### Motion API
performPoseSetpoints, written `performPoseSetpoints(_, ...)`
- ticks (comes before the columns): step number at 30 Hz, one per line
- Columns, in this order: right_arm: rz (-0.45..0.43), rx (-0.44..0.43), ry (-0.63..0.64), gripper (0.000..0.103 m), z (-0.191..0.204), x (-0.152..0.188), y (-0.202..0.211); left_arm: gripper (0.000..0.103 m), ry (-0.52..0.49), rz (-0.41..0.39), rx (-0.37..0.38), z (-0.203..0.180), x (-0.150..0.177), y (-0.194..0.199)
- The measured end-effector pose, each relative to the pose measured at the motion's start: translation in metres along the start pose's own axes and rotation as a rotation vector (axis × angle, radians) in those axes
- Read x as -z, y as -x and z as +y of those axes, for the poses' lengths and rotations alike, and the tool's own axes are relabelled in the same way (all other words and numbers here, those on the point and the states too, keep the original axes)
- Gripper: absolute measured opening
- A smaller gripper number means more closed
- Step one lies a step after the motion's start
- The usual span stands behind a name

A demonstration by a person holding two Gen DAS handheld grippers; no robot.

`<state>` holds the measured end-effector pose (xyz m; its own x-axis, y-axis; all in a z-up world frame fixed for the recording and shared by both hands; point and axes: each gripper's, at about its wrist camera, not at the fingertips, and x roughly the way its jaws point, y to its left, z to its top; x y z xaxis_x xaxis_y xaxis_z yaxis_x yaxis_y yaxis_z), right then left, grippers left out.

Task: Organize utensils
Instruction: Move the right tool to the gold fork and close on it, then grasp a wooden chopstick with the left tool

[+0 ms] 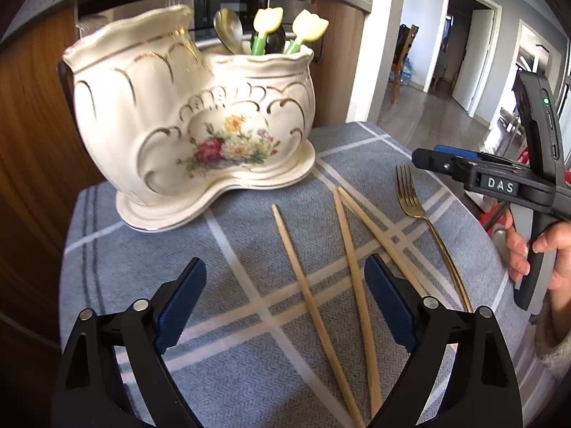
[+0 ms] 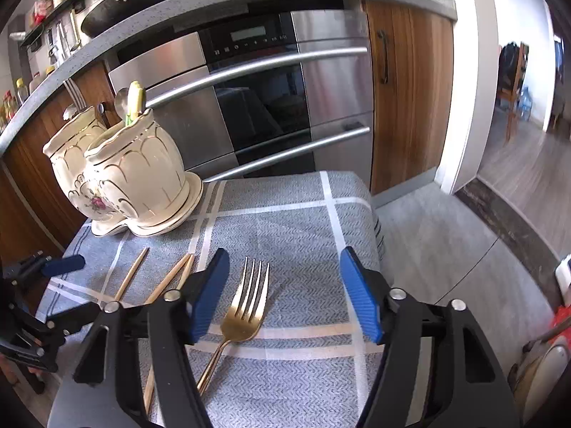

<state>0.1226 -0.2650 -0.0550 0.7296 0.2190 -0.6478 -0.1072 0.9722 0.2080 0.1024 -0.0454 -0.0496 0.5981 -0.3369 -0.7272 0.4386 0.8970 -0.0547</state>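
A cream floral ceramic utensil holder [image 1: 185, 121] stands at the table's far left; it also shows in the right wrist view [image 2: 121, 174]. It holds a spoon [image 1: 228, 32] and two tulip-topped utensils [image 1: 267, 23]. Three wooden chopsticks [image 1: 353, 267] and a gold fork [image 1: 424, 221] lie on the blue checked cloth [image 1: 249, 356]. My left gripper [image 1: 285, 292] is open, low over the chopsticks. My right gripper [image 2: 283, 285] is open above the fork [image 2: 246, 306], and shows in the left wrist view [image 1: 424, 158].
The table stands against wooden cabinets [image 2: 410, 82] and a steel oven [image 2: 257, 89]. Grey floor [image 2: 446, 249] lies past the table's right edge. A doorway [image 1: 464, 46] opens to another room.
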Motion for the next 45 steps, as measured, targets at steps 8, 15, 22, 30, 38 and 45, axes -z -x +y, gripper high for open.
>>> performPoseSetpoints(8,0.066,-0.069,-0.069,0.040,-0.007,0.000,-0.013,0.063,-0.008,0.037,0.026,-0.002,0.002,-0.012)
performPoseSetpoints(15,0.116,-0.083,-0.031,0.034,0.003,0.000,-0.023,0.046,0.027,0.068,0.052,0.003,0.000,-0.020)
performPoseSetpoints(22,0.145,-0.108,-0.051,0.028,0.002,0.001,-0.028,0.040,-0.005,0.068,0.007,-0.005,0.000,-0.024)
performPoseSetpoints(30,0.156,-0.138,-0.055,0.020,0.002,0.004,-0.028,0.033,-0.041,0.070,-0.036,-0.010,-0.002,-0.028)
performPoseSetpoints(38,0.128,-0.145,-0.031,0.010,0.005,0.003,-0.021,0.008,-0.043,0.068,-0.041,-0.010,-0.004,-0.030)
performPoseSetpoints(45,0.112,-0.134,0.001,0.007,0.008,0.004,-0.013,0.008,-0.041,0.065,-0.029,-0.009,-0.005,-0.031)
